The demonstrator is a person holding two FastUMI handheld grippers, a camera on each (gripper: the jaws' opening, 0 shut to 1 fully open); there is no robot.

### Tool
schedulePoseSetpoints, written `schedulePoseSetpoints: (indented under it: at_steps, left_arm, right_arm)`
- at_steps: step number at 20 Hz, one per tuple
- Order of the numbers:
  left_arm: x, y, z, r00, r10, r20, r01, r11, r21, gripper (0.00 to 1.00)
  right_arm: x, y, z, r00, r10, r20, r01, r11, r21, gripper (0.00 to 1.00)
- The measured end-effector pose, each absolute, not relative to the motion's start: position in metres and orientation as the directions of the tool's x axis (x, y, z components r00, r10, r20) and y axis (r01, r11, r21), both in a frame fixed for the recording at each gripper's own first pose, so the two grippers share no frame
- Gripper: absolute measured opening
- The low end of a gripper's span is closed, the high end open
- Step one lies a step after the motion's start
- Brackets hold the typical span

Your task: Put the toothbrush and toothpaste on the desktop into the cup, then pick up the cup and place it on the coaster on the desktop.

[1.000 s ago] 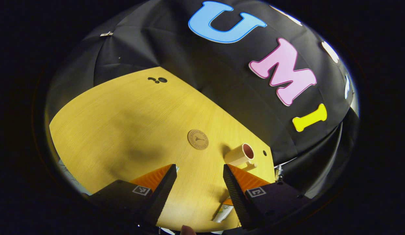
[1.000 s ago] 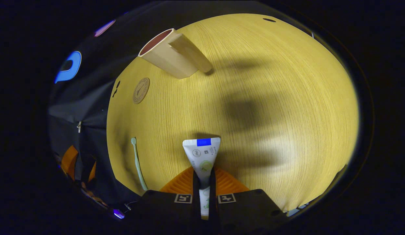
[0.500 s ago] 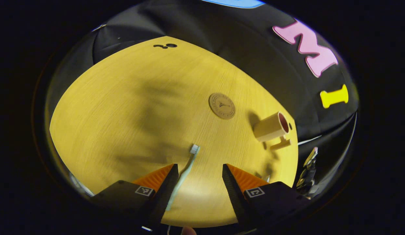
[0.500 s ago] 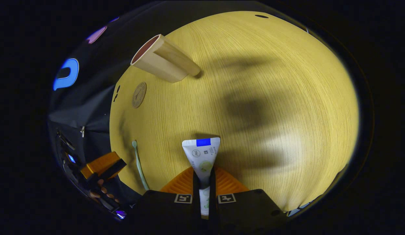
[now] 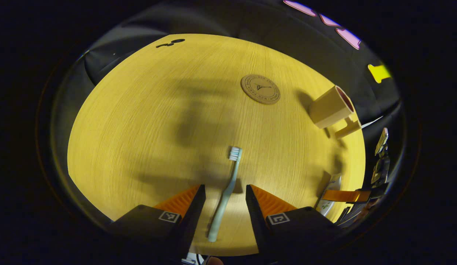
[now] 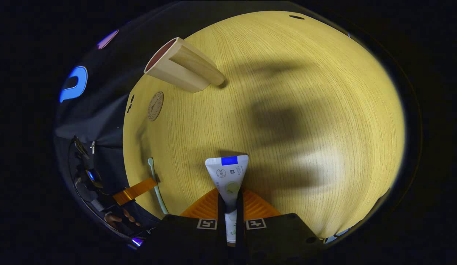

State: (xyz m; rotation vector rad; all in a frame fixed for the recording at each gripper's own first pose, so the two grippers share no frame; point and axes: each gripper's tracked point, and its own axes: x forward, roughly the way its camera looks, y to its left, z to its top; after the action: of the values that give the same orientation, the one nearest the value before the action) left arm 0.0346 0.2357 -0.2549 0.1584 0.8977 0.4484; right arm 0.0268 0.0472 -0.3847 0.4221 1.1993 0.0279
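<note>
A pale green toothbrush (image 5: 225, 191) lies flat on the wooden desktop (image 5: 140, 110), bristles pointing away. My left gripper (image 5: 224, 208) is open and low over it, one finger on each side of the handle. My right gripper (image 6: 230, 198) is shut on the white toothpaste tube (image 6: 228, 175), whose flat crimped end points forward. The beige cup (image 6: 180, 68) with a handle stands far ahead to the left, and the round coaster (image 6: 155, 106) lies beyond it. In the left gripper view the cup (image 5: 331, 108) is at the right and the coaster (image 5: 260, 89) ahead.
In the right gripper view the left gripper (image 6: 134, 189) and the hand holding it (image 6: 118, 219) sit at the table's left edge beside the toothbrush (image 6: 156, 187). The right gripper (image 5: 346, 195) with the toothpaste (image 5: 329, 191) shows at the right edge of the left gripper view.
My left gripper has swung in and down over the toothbrush, which now lies between its fingers; the gap has narrowed a little. The right gripper keeps holding the toothpaste, barely moving.
</note>
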Motion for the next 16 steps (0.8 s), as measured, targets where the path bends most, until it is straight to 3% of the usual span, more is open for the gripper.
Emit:
schedulePoseSetpoints:
  at_steps: [1,2,3,5,6,10,16]
  left_arm:
    - [0.033,0.239,-0.255,0.53,0.459,-0.713,-0.305,0.888,0.345,0.55]
    - [0.03,0.241,-0.256,0.521,0.478,-0.708,-0.304,0.878,0.37,0.48]
    - [0.029,0.245,-0.254,0.512,0.496,-0.701,-0.306,0.868,0.391,0.49]
    - [0.027,0.251,-0.253,0.494,0.531,-0.688,-0.31,0.847,0.431,0.28]
    - [0.027,0.25,-0.253,0.491,0.537,-0.686,-0.304,0.843,0.443,0.23]
    - [0.029,0.248,-0.254,0.486,0.54,-0.687,-0.294,0.842,0.453,0.16]
    - [0.029,0.248,-0.251,0.544,0.515,-0.663,-0.323,0.857,0.401,0.07]
  right_arm:
    - [0.026,0.047,-0.385,0.367,0.237,-0.9,0.207,0.922,0.327,0.13]
    - [0.026,0.047,-0.386,0.36,0.234,-0.903,0.212,0.922,0.323,0.13]
    - [0.027,0.047,-0.388,0.359,0.229,-0.905,0.215,0.923,0.319,0.13]
    - [0.025,0.047,-0.388,0.35,0.221,-0.91,0.212,0.928,0.307,0.13]
    - [0.024,0.047,-0.388,0.348,0.216,-0.912,0.212,0.93,0.301,0.13]
    - [0.022,0.05,-0.393,0.344,0.199,-0.918,0.208,0.937,0.282,0.13]
    - [0.019,0.053,-0.396,0.356,0.186,-0.916,0.211,0.939,0.273,0.13]
